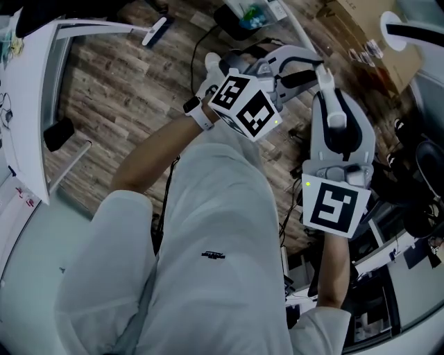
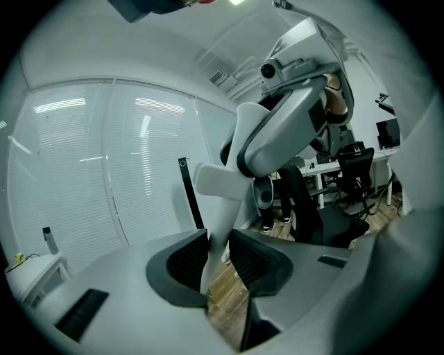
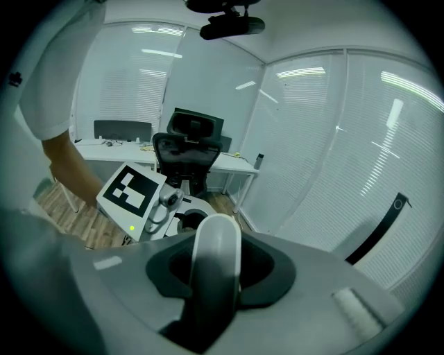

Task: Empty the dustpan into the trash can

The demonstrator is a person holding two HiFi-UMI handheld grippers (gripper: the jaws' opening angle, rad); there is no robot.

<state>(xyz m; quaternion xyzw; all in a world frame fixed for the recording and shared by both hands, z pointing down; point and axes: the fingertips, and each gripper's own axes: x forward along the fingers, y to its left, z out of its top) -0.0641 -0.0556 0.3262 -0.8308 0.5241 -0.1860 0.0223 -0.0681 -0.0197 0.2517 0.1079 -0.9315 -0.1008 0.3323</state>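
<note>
In the left gripper view, a thin white handle point(image 2: 214, 232) stands upright between the left gripper's point(image 2: 216, 258) dark pads, which press on it from both sides. It ends above in a broader white crosspiece point(image 2: 218, 182). In the right gripper view, the right gripper point(image 3: 211, 267) is shut on a wider white handle with a rounded end point(image 3: 216, 243). The head view shows both grippers close together over the wooden floor, left gripper point(image 1: 288, 66) and right gripper point(image 1: 325, 83), in front of the person's legs. I cannot make out the dustpan's pan. A black bin-like container point(image 1: 239, 19) sits at the top.
A white desk point(image 1: 28, 104) stands at the left and a cardboard box point(image 1: 361, 31) at the top right. Black office chairs point(image 1: 423, 173) and cables crowd the right side. A black chair and a desk point(image 3: 187, 149) stand before frosted glass walls point(image 3: 333, 152).
</note>
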